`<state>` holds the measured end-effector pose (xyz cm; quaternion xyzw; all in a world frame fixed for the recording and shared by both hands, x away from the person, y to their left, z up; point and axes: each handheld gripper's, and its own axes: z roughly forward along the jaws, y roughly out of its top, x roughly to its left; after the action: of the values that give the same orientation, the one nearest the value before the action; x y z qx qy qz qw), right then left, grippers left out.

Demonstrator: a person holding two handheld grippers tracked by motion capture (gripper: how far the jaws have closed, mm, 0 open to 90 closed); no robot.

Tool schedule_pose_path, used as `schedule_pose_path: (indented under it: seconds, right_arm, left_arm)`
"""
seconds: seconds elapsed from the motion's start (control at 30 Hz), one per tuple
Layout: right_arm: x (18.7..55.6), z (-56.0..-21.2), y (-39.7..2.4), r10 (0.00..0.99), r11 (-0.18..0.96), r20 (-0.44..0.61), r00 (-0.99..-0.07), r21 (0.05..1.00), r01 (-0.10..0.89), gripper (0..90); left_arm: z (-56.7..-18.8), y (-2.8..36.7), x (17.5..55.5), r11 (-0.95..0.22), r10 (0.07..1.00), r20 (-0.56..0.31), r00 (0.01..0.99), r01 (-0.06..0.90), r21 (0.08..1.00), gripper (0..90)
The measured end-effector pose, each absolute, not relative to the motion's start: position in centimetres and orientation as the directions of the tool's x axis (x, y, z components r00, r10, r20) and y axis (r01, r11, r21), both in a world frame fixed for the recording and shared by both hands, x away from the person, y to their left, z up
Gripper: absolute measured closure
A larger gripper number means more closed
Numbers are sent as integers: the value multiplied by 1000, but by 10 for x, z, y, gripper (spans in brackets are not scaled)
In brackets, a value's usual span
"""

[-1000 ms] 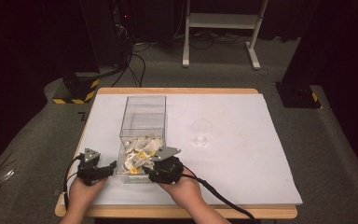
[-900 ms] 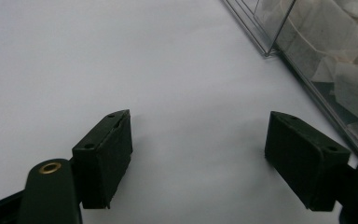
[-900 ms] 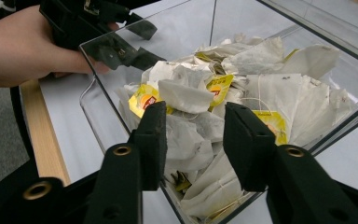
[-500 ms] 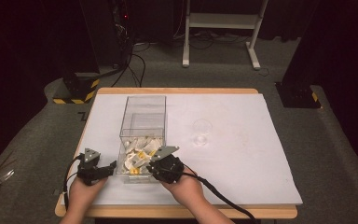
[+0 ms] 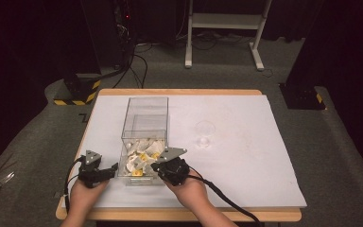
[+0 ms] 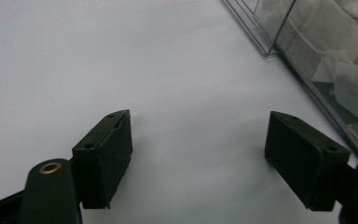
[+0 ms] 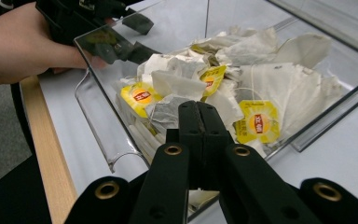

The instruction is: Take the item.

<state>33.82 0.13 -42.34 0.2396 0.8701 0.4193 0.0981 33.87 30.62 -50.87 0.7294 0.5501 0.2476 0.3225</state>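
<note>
A clear plastic box (image 5: 144,118) stands lengthwise on the white mat, its near end filled with tea bags (image 5: 141,158), white with yellow tags. My right gripper (image 5: 153,165) reaches into that end from the right. Its jaws have just been closing and now meet tip to tip (image 7: 198,109), pressed against the pile of tea bags (image 7: 261,93); I see nothing between them. My left gripper (image 5: 111,168) lies just left of the box, open (image 6: 198,154) over bare mat, with the box wall (image 6: 307,70) at its right.
A small clear round cup (image 5: 203,128) sits on the mat to the right of the box. The table's wooden front edge (image 5: 170,215) runs close below both hands. The other hand and its gripper (image 7: 98,18) show beyond the box wall (image 7: 98,107).
</note>
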Motion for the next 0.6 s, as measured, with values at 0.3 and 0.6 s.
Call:
schedule_pose_path:
  seconds: [0.3,0.6]
  right_arm:
    - [338,-418,-8,515,491,35,-856,807,328,900]
    - [337,-413,-16,531,445,49,-846,834,327,900]
  left_arm:
    - [-509,306,339,-185,963,5,271,643,743,235]
    - [-509,306,339,-190,962,9,273,642,742,235]
